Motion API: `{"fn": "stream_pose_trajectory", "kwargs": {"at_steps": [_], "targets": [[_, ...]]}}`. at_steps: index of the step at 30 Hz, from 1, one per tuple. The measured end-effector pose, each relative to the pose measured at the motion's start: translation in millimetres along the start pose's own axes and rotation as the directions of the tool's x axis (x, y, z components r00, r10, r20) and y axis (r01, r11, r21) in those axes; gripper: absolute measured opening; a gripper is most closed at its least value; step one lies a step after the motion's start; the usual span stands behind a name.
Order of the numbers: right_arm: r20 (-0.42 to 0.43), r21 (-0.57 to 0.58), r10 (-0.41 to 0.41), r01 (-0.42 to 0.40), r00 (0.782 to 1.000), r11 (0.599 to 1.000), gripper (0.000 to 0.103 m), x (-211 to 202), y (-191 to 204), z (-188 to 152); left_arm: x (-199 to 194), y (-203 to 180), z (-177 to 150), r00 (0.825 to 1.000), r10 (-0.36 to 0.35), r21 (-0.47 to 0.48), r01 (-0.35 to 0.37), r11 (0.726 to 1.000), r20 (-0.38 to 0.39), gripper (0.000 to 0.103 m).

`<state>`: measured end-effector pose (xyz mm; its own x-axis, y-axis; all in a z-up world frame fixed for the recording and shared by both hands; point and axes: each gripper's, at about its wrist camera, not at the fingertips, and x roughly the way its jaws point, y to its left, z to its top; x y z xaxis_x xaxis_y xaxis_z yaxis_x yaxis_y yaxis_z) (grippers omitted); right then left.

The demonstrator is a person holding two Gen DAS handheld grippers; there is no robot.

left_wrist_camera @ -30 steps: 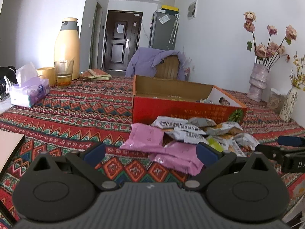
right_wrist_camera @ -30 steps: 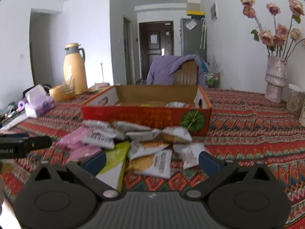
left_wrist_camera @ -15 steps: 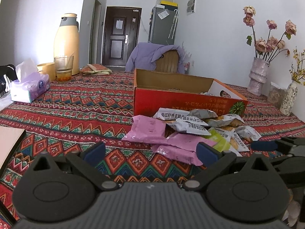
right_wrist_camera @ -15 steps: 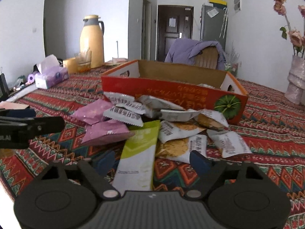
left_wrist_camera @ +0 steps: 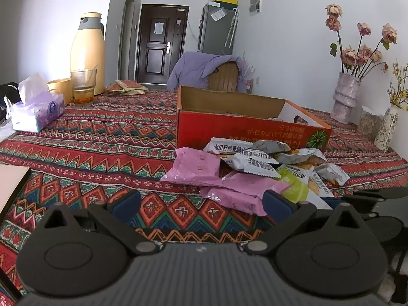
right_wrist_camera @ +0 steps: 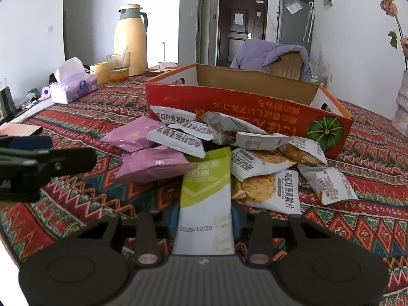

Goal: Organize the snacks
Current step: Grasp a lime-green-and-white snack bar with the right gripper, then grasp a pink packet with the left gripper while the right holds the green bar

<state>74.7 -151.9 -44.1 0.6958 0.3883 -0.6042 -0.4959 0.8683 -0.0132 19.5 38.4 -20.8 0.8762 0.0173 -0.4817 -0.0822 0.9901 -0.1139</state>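
An open red cardboard box (right_wrist_camera: 229,102) stands on the patterned tablecloth, with several snack packets heaped in front of it. My right gripper (right_wrist_camera: 205,216) is shut on a green and white packet (right_wrist_camera: 206,178), its pads pressing the packet's two long edges near the closer end. Pink packets (right_wrist_camera: 135,135) and grey-white cracker packets (right_wrist_camera: 178,137) lie around it. My left gripper (left_wrist_camera: 201,204) is open over bare cloth, left of the pile, with a pink packet (left_wrist_camera: 237,193) just by its right finger. In the left wrist view the box (left_wrist_camera: 242,130) sits behind the pile.
A tissue box (left_wrist_camera: 38,109), a yellow thermos (left_wrist_camera: 86,51) and a glass (left_wrist_camera: 83,84) stand at the far left. Vases with dried flowers (left_wrist_camera: 344,102) line the right edge. A pale flat board (left_wrist_camera: 10,183) lies at the near left. A chair with a purple jacket (left_wrist_camera: 204,68) is behind the table.
My right gripper came forward and down over the green and white packet, and its jaws went from wide open to shut on it. The left gripper stayed put.
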Motion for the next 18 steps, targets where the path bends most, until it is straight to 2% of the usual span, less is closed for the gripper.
{"fn": "stream_pose_trajectory", "kwargs": {"at_steps": [7,11,18], "targets": [[0.089,0.05,-0.001,-0.004,0.996,0.999,0.036,-23,-18,-4,4,-6,3,1.0,0.003,0.0,-0.003,1.0,-0.017,0.103],[0.153,0.088,-0.033,0.019,0.988,0.996,0.036,-39,-33,-2,9,-12,6,0.999,0.009,0.0,-0.009,1.0,-0.034,0.103],[0.198,0.142,-0.074,0.046,0.977,0.989,0.036,-51,-60,-3,28,-27,9,0.995,0.023,-0.012,-0.024,1.0,-0.101,0.103]]}}
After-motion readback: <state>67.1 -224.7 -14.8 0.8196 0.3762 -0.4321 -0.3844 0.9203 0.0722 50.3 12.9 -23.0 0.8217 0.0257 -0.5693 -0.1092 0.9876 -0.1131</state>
